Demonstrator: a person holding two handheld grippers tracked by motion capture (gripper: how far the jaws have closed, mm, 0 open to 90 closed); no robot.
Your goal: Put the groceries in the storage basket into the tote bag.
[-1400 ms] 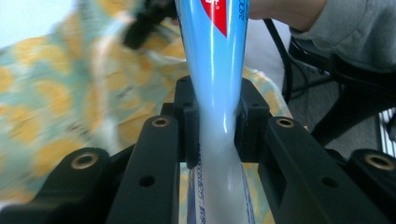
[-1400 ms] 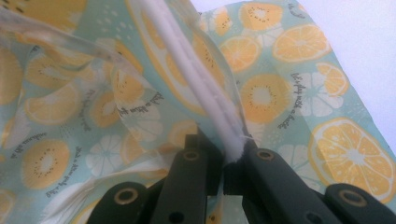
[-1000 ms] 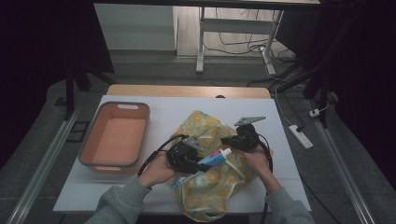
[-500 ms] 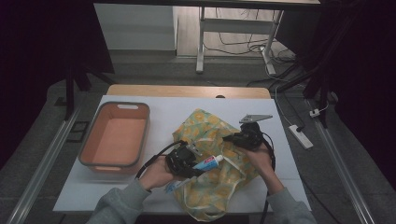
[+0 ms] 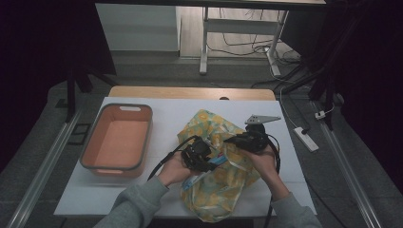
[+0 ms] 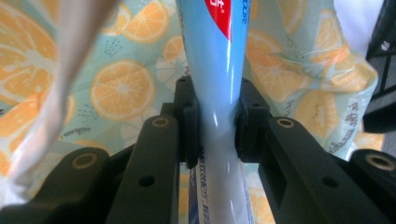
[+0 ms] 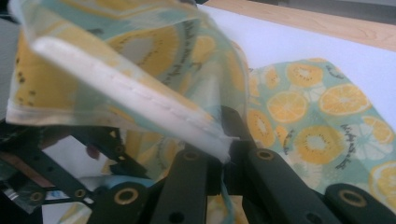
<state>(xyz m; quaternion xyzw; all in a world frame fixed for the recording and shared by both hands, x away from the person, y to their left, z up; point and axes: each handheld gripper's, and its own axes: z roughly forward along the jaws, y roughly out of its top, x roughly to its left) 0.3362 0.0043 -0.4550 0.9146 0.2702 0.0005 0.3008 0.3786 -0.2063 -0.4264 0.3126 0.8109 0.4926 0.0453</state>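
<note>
A fruit-print bag [image 5: 223, 175] with orange slices lies on the white table [image 5: 171, 114]. My left gripper [image 5: 202, 154] is shut on a light blue toothpaste tube [image 6: 217, 70], whose body runs up between the jaws [image 6: 215, 126] over the bag's cloth [image 6: 116, 84]. The tube [image 5: 216, 162] points toward the bag's mouth. My right gripper [image 5: 247, 140] is shut on the bag's white-hemmed edge [image 7: 140, 88] and holds it lifted off the table, with the rest of the bag [image 7: 317, 116] spread beyond.
An orange tub [image 5: 119, 137] stands on the left of the table. A wooden strip [image 5: 190, 92] runs along the far edge. A white power strip [image 5: 306, 138] lies on the floor at the right. Metal stool legs [image 5: 204, 42] stand beyond the table.
Both hands have shifted slightly; the tube has moved a little toward the bag's opening while the right gripper keeps the edge raised.
</note>
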